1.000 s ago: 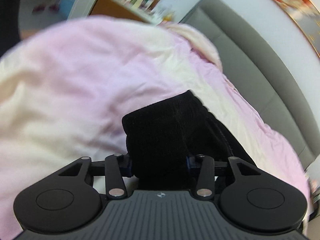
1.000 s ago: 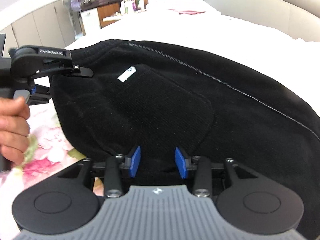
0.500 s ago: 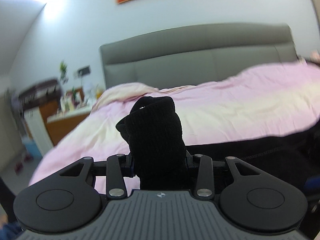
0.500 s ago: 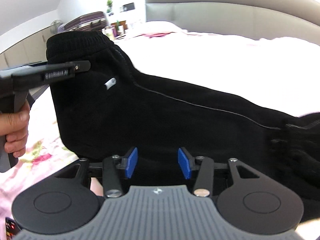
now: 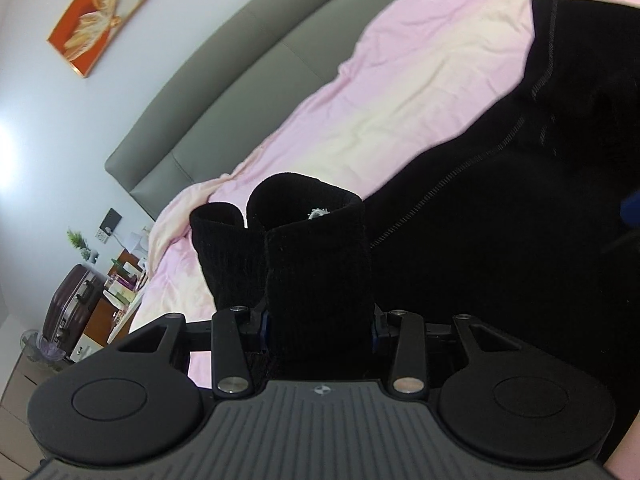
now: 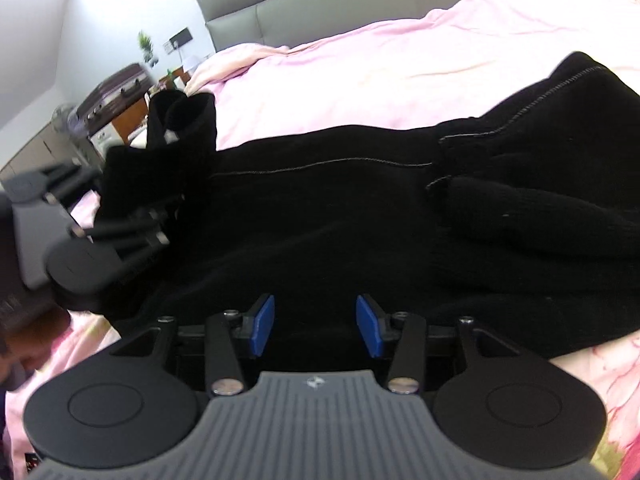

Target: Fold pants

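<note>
The black pants lie across the pink bed cover, with stitched seams showing and a bunched part at the right. My left gripper is shut on the ribbed waistband of the pants, which stands up between its fingers. It also shows in the right wrist view at the left, holding that end up. My right gripper is open with its blue pads apart, low over the near edge of the pants. Nothing is between its pads.
The pink bed cover spreads behind the pants up to a grey padded headboard. A dark suitcase and a cluttered wooden cabinet stand at the left of the bed. A flowered sheet shows at the near right.
My left gripper has tilted and swung while holding the waistband, and the pants have come down flatter on the bed. My right gripper stays open near the pants' near edge.
</note>
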Demonstrator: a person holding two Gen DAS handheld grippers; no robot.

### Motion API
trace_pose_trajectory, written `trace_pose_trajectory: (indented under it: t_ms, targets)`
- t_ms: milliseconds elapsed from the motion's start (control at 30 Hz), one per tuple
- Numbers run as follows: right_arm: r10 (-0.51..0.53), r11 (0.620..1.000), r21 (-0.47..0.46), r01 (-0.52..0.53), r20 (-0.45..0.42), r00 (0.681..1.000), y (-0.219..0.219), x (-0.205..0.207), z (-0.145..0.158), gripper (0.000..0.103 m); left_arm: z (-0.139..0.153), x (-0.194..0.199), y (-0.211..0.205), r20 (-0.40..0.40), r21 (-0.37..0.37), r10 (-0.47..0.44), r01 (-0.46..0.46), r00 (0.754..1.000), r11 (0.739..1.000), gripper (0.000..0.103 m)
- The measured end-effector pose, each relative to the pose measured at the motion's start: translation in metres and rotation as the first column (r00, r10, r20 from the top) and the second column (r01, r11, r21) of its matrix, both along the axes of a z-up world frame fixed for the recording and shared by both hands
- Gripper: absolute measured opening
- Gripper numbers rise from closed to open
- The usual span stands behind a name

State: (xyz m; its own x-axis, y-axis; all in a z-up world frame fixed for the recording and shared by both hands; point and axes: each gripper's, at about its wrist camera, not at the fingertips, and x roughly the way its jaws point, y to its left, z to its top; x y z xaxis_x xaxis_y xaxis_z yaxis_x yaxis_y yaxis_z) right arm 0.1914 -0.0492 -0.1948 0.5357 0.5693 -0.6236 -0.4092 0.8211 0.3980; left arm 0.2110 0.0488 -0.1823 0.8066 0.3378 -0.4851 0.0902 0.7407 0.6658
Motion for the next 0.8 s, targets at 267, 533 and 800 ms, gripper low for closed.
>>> trace_pose_trajectory:
  t_ms: [267, 533, 800]
  targets:
    - [-0.025, 1.000, -0.003, 0.024, -0.013, 1.000, -0.014, 0.009, -0.007, 0.043, -0.044, -0.013, -0.009, -0.080, 0.018, -0.072, 0.073, 0.994, 0.997, 0.052]
    - [-0.015, 1.000, -0.014, 0.015, -0.004, 1.000, -0.004, 0.015, -0.007, 0.044, -0.011, -0.037, 0.027, -0.107, -0.165, -0.074, 0.056, 0.992, 0.985, 0.078]
    - [0.003, 1.000, 0.025, -0.004, 0.027, 1.000, -0.003, 0.006, 0.000, 0.060, 0.031, -0.078, 0.137, -0.031, -0.535, 0.105, -0.106, 0.994, 0.838, 0.089]
